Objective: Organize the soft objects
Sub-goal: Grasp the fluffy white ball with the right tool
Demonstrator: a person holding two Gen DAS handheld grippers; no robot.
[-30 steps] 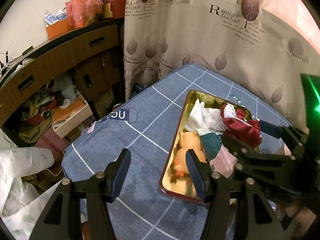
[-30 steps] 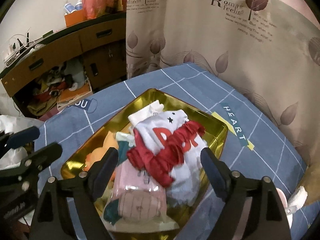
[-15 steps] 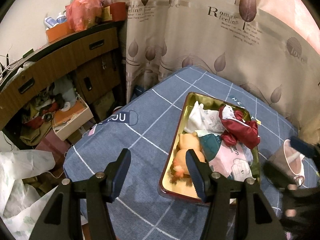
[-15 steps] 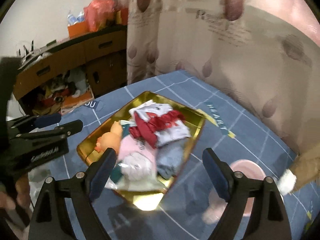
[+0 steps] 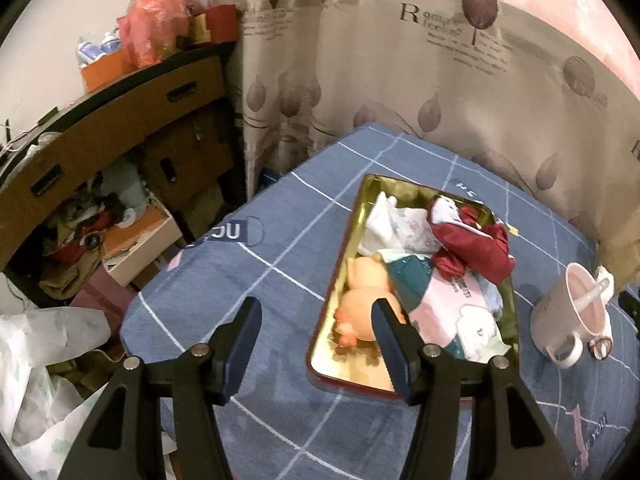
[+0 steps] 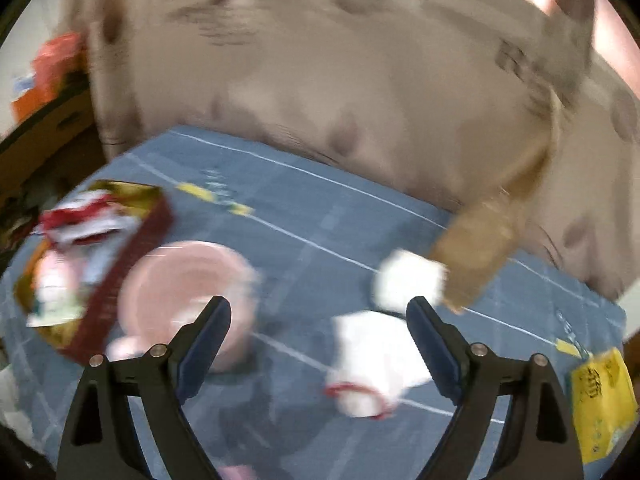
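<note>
While the left gripper (image 5: 316,322) hangs with jaws apart and empty over the blue checked tablecloth (image 5: 260,280), a gold rectangular metal tray (image 5: 340,276) to its right holds a heap of soft clothes (image 5: 448,264) and an orange plush toy (image 5: 360,300). Right of the tray stands a pink ceramic mug (image 5: 572,316). The right gripper (image 6: 320,324), blurred, is spread wide and empty above a white red-trimmed cloth (image 6: 372,364) on the near tablecloth.

Clothes (image 5: 472,244), toy (image 5: 360,300) in tray (image 5: 352,376); mug (image 5: 568,316) just R of tray, on table (image 5: 248,280).
</note>
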